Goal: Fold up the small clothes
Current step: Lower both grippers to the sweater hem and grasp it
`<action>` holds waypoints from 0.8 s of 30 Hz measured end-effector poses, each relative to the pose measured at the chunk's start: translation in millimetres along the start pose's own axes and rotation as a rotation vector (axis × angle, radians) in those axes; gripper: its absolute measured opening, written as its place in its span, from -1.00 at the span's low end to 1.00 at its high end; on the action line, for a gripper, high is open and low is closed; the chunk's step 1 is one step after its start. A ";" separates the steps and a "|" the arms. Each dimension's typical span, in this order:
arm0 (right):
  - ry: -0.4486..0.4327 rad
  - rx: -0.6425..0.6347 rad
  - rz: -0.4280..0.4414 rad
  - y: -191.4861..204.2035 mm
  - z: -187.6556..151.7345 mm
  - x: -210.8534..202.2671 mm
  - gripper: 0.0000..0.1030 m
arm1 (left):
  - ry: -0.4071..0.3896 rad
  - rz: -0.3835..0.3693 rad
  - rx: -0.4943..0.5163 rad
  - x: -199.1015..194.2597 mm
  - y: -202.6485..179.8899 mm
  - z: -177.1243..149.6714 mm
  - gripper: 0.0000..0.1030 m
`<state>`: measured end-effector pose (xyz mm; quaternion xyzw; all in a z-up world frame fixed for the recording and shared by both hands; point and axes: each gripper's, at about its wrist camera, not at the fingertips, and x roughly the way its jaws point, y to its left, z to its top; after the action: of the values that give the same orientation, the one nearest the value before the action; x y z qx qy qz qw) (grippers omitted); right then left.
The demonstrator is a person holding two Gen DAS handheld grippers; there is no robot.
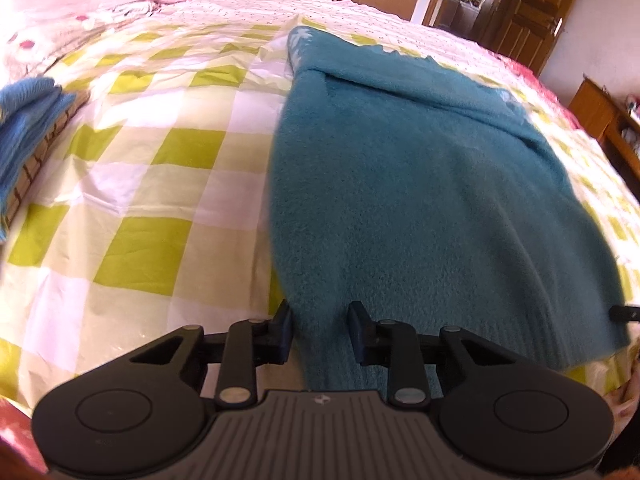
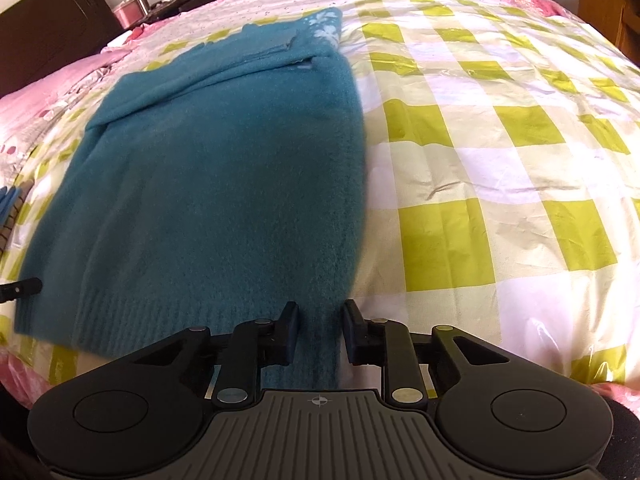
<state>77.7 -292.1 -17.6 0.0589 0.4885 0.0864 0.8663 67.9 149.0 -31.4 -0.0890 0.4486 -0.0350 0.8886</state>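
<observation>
So both grippers are clamped on the teal sweater [image 1: 420,184]: left gripper [image 1: 320,332] and right gripper [image 2: 318,330] each pinching a hem corner on the checked sheet [image 2: 480,160].

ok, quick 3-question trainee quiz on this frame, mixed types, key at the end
1. True or false: each gripper has a near corner of the teal sweater between its fingers.
2. Multiple choice: the sweater lies on a) bare wood, b) a green-and-white checked cover, c) a grey towel.
3. Fill in: the white flower pattern sits at the sweater's ___ end from the grippers.

Key:
1. True: left gripper at the ribbed hem's left corner, right gripper at its right corner.
2. b
3. far
</observation>
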 end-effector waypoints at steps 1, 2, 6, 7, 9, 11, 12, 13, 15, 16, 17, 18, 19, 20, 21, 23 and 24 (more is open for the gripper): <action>0.001 -0.001 0.001 0.8 0.3 0.9 -0.55 | 0.001 0.009 0.008 0.8 -2.3 0.5 -0.33; 0.002 -0.004 0.002 1.5 0.7 1.7 -0.55 | 0.003 0.015 0.018 1.6 -4.2 0.6 -0.30; 0.002 -0.011 0.005 5.2 3.1 5.7 -0.50 | 0.006 0.035 0.053 4.0 -9.8 1.6 -0.25; 0.001 -0.013 0.004 5.7 2.6 6.3 -0.50 | 0.006 0.038 0.059 4.1 -10.6 1.6 -0.24; -0.002 -0.014 0.003 6.8 2.1 7.6 -0.49 | 0.005 0.041 0.064 3.9 -11.1 1.1 -0.24; -0.006 -0.023 -0.002 9.1 1.8 8.2 -0.49 | 0.003 0.043 0.065 3.6 -12.0 0.7 -0.23; -0.008 -0.028 -0.005 9.8 1.5 8.1 -0.49 | 0.002 0.045 0.067 3.5 -12.4 0.4 -0.23; -0.009 -0.030 -0.006 10.2 1.4 8.1 -0.49 | 0.000 0.047 0.068 3.4 -13.0 0.1 -0.23; -0.011 -0.030 -0.006 10.2 1.5 8.4 -0.49 | -0.004 0.055 0.075 3.1 -15.0 -0.9 -0.23; -0.012 -0.030 -0.006 10.1 1.4 8.3 -0.50 | -0.006 0.059 0.079 3.0 -16.0 -1.3 -0.24; -0.013 -0.031 -0.008 10.6 1.2 8.3 -0.52 | -0.009 0.064 0.086 2.8 -17.3 -1.8 -0.24; -0.014 -0.031 -0.009 11.1 1.0 8.2 -0.54 | -0.011 0.070 0.093 2.6 -18.6 -2.0 -0.24; -0.015 -0.032 -0.011 11.5 0.9 8.0 -0.54 | -0.013 0.075 0.101 2.4 -19.8 -2.4 -0.24; -0.017 -0.035 -0.014 12.2 0.5 7.8 -0.54 | -0.015 0.080 0.109 2.1 -21.2 -2.8 -0.24; -0.018 -0.040 -0.017 13.0 0.1 7.6 -0.55 | -0.017 0.084 0.116 1.8 -22.5 -3.1 -0.25; -0.021 -0.046 -0.022 15.2 -0.2 7.8 -0.57 | -0.020 0.091 0.130 1.1 -24.6 -3.7 -0.26; -0.021 -0.048 -0.023 15.6 -0.2 7.9 -0.58 | -0.021 0.093 0.135 0.8 -25.4 -3.9 -0.27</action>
<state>80.1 -275.2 -21.4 0.0334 0.4778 0.0873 0.8735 65.7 123.5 -29.6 -0.0081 0.4393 -0.0228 0.8980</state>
